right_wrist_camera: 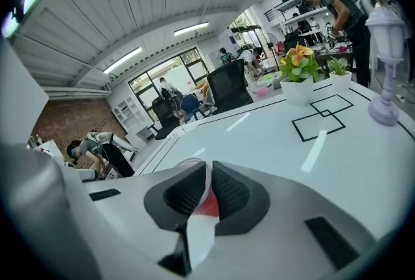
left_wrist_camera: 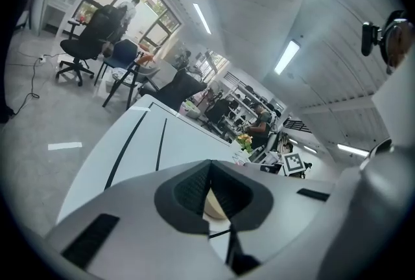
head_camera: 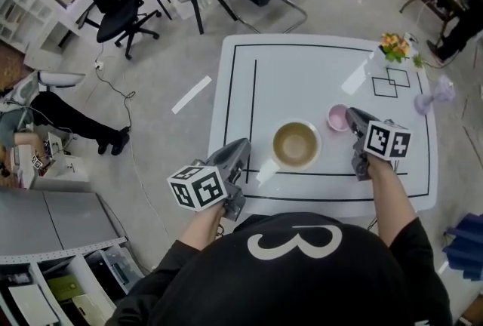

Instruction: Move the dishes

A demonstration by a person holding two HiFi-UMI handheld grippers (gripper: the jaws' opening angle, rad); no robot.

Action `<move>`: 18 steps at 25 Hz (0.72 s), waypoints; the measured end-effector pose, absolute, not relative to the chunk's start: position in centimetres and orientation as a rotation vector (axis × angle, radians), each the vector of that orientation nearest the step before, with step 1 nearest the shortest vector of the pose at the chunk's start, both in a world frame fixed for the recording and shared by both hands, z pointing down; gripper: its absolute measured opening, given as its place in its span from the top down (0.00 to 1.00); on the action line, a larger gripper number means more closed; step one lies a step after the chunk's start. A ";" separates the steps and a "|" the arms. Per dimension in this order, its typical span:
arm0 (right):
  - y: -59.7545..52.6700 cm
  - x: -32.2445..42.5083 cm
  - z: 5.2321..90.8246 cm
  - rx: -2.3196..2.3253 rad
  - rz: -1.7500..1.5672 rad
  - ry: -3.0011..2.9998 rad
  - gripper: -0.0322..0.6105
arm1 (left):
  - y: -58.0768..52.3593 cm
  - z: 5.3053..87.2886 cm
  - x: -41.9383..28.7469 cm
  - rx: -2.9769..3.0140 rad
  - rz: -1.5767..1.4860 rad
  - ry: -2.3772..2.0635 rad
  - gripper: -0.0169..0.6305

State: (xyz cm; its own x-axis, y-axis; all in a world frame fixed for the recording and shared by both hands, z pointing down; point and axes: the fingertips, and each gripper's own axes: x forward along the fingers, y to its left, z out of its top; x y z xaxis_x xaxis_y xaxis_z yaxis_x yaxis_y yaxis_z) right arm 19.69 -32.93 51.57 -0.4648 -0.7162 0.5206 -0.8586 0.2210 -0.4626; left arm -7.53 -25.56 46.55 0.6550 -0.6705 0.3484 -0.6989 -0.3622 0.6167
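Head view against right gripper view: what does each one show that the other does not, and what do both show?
Only the head view shows the round beige bowl at the table's middle and the left gripper to its left. Only the right gripper view shows that the right gripper is closed on the rim of the small pink bowl, and the ceiling lights. Both show the white table with black lines, that pink bowl, the orange flowers in a white pot and the pale purple lamp ornament.
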 end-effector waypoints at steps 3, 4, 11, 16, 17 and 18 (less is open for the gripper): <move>-33.0 19.6 51.8 1.493 1.064 -2.298 0.90 | -25.1 46.3 -7.5 2.116 0.041 -1.074 0.97; -33.0 19.5 51.8 1.492 1.061 -2.302 0.90 | -24.9 46.3 -7.5 2.123 0.043 -1.080 0.97; -32.5 19.3 51.5 1.504 1.021 -2.346 0.64 | -24.0 45.5 -8.1 2.154 0.035 -1.134 0.97; -31.7 18.9 49.9 1.482 0.926 -2.431 0.59 | -23.9 45.6 -8.6 2.148 0.022 -1.160 0.97; -31.4 18.7 49.5 1.473 0.914 -2.448 0.58 | -23.9 45.6 -8.5 2.148 0.020 -1.160 0.97; -31.2 18.6 49.1 1.461 0.902 -2.466 0.58 | -23.9 45.6 -8.3 2.149 0.020 -1.157 0.97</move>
State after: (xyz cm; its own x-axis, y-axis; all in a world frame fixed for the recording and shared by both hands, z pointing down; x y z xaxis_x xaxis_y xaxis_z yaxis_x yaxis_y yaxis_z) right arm 18.56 -31.17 49.08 -0.5199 -0.7535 0.4024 -0.8354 0.3501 -0.4238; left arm -8.34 -23.89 45.64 0.6033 -0.7311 0.3187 -0.7418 -0.3677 0.5608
